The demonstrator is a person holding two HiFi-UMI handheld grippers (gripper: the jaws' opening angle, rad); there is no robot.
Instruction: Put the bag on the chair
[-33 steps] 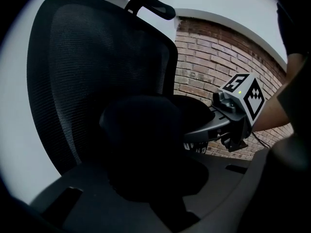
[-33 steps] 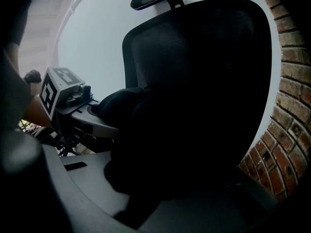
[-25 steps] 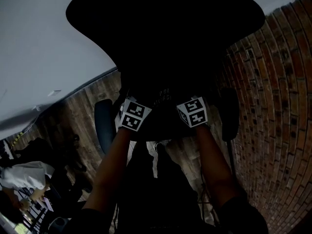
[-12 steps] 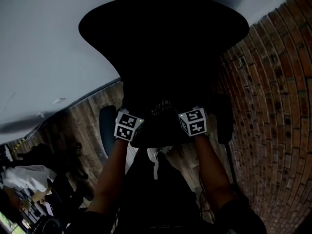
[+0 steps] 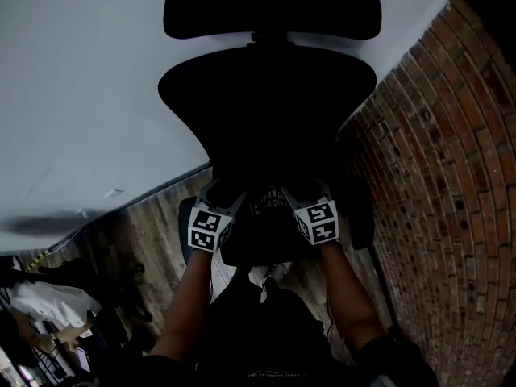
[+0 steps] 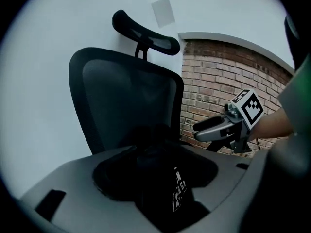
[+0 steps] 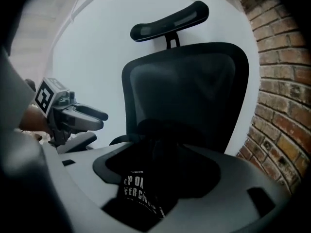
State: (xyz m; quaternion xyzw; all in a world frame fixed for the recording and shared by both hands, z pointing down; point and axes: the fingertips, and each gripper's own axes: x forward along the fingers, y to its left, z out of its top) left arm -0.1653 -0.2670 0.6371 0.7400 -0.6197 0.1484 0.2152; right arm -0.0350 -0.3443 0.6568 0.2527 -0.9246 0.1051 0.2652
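Note:
A black bag (image 5: 270, 214) with white print lies on the seat of a black office chair (image 5: 266, 111), in front of the mesh back. My left gripper (image 5: 224, 193) is at the bag's left side and my right gripper (image 5: 302, 190) at its right. In the left gripper view the bag (image 6: 165, 188) bulges up in the gap between wide-apart jaws that are closing, with no pad pressing on it. In the right gripper view the jaws are opening around the bag (image 7: 146, 183), not gripping it. Each view shows the other gripper beside the bag: right gripper (image 6: 197, 131), left gripper (image 7: 99, 126).
The chair's headrest (image 5: 270, 6) stands against a white wall (image 5: 81, 95). A brick wall (image 5: 435, 176) runs along the right. Armrests (image 5: 359, 212) flank the seat. Wooden floor (image 5: 145, 232) lies to the left, with a person (image 5: 40, 305) at the lower left.
The head view has tilted up, bringing the chair's headrest into sight. Both grippers now sit lower in the frame, still on either side of the bag on the seat.

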